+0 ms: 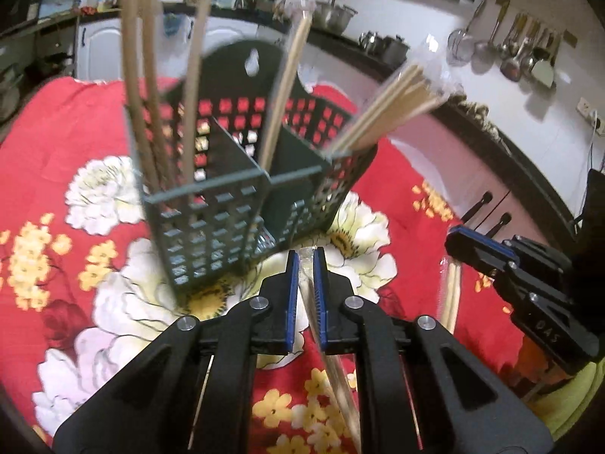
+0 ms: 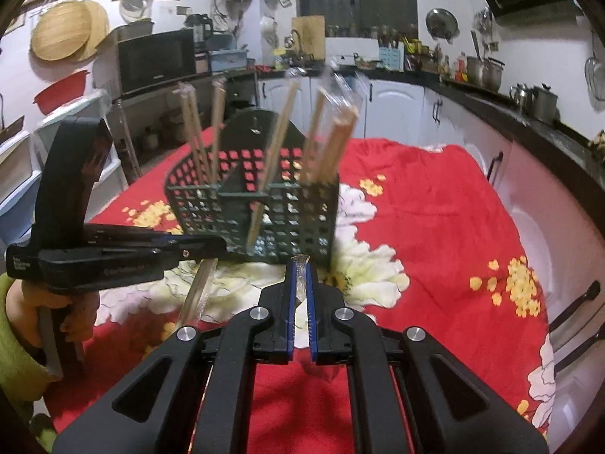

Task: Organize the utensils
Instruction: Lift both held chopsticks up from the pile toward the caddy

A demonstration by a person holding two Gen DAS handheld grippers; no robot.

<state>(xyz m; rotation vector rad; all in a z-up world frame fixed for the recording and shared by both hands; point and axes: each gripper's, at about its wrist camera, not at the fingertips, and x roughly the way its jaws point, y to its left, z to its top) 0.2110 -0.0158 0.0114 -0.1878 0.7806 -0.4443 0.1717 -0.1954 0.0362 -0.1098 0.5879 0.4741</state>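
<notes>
Green plastic basket (image 1: 242,204) is standing on the red floral cloth (image 2: 435,227), already housing upright chopsticks (image 1: 281,90). Both claws — left gripper (image 1: 302,265) and right gripper (image 2: 300,268) — are each pinching a clear-wrapped chopstick pair (image 1: 332,370) just beside it, presumably readying them for dropping in.

On a table draped in a red floral cloth (image 2: 435,204), the right gripper (image 2: 301,265) is clamping a clear-wrapped chopstick pair (image 2: 301,270) between its blue-edged fingers, just in front of a dark green slotted utensil basket (image 2: 257,208). Wrapped chopsticks (image 2: 332,143) are standing tilted in its compartments. At near left, the left gripper (image 2: 211,244) is gripping another wrapped pair (image 2: 198,287) angling down toward the cloth.
</notes>
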